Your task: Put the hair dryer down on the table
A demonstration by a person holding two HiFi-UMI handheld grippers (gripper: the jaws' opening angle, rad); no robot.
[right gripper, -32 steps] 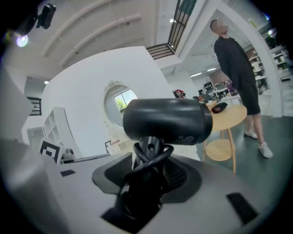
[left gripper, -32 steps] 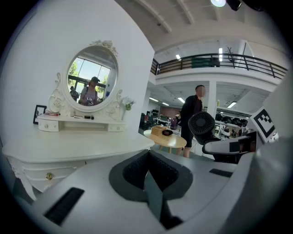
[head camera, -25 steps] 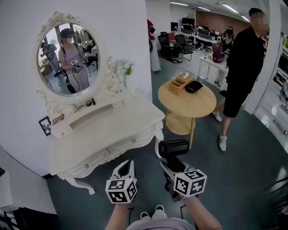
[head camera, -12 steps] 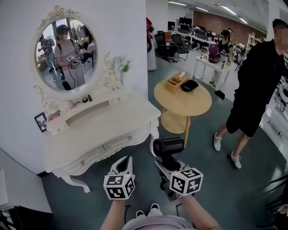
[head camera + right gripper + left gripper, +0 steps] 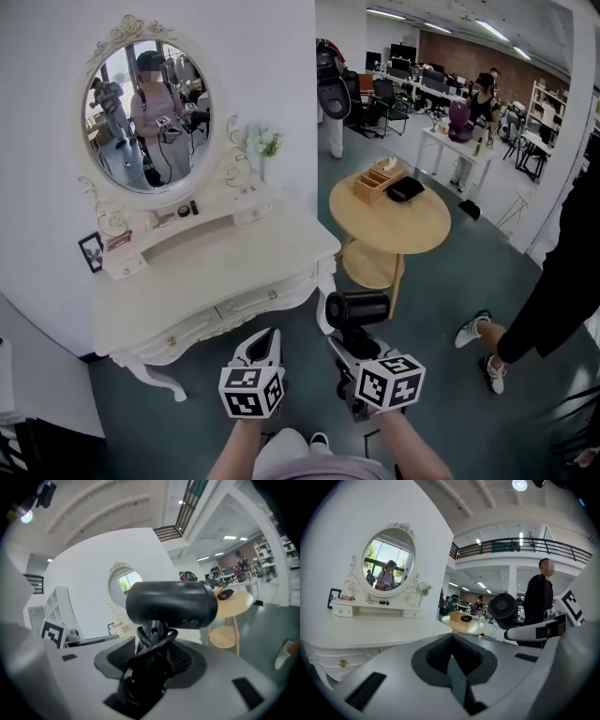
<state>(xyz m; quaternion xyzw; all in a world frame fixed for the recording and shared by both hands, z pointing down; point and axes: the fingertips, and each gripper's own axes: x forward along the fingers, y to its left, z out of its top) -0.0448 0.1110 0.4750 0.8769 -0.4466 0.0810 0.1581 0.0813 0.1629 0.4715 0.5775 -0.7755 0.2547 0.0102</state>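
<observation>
A black hair dryer stands upright in my right gripper, which is shut on its handle, the cord looped round the handle. In the right gripper view the dryer's barrel lies crosswise above the right gripper. It hangs in the air just off the front right corner of the white dressing table. My left gripper is beside it on the left, below the table's front edge. Its jaws are shut with nothing between them in the left gripper view, where the dryer shows at the right.
The dressing table carries an oval mirror, a small picture frame and a raised shelf with small items. A round wooden table with a wooden box and a black pouch stands to the right. A person in black is at the right edge.
The person in black has walked from beside the round table to the right edge of the view. Both grippers and the hair dryer hold about the same place.
</observation>
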